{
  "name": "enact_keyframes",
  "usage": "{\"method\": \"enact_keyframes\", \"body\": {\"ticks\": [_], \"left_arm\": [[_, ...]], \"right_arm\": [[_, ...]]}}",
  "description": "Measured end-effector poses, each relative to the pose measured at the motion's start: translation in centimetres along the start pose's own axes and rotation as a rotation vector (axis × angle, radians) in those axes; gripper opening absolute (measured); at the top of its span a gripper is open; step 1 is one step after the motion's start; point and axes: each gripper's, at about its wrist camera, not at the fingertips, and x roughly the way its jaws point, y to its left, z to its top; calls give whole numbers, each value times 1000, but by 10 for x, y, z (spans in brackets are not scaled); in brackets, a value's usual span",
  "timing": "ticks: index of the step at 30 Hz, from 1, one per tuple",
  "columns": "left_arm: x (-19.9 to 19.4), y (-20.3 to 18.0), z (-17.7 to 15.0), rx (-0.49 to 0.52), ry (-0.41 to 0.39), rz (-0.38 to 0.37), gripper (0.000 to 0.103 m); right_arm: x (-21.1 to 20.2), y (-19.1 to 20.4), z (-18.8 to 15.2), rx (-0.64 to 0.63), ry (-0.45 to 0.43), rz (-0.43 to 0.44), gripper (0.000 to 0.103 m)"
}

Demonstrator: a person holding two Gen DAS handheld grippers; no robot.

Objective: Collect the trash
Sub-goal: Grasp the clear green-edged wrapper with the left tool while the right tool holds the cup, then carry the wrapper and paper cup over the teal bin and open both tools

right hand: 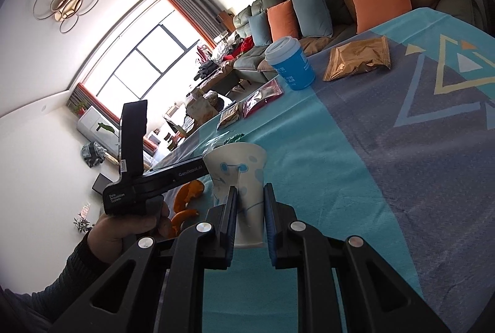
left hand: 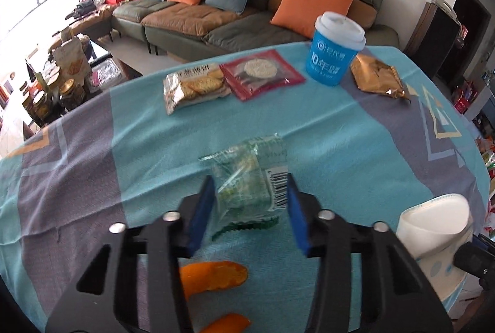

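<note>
Left tongs: I see them straddling the clear green wrapper; whether the blue pads press it, I cannot tell.
Right tongs: pinching the white paper cup, which is tilted.
Wrapper: on the desk, near the orange peel.
Far edge: cracker packet, blue lidded cup.
</note>
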Motion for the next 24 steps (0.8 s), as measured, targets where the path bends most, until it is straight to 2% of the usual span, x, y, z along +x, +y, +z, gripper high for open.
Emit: {"method": "enact_keyframes", "body": {"ticks": [6, 10, 17, 24], "left_arm": [[-5, 3, -4, -23, -17, -13, 35], [-20, 5, -5, -32, -56, -20, 35], [-62, 7, -8, -28, -138, -8, 34], [-114, 26, -34, -62, -209, 19, 35]], "right_arm": [[-3, -3, 0, 6, -5, 0, 15], [-6, 0, 1, -2, -16, 2, 15], [-15, 14, 4, -32, -43, 13, 15], [-19, 42, 1, -88, -54, 43, 15]]}}
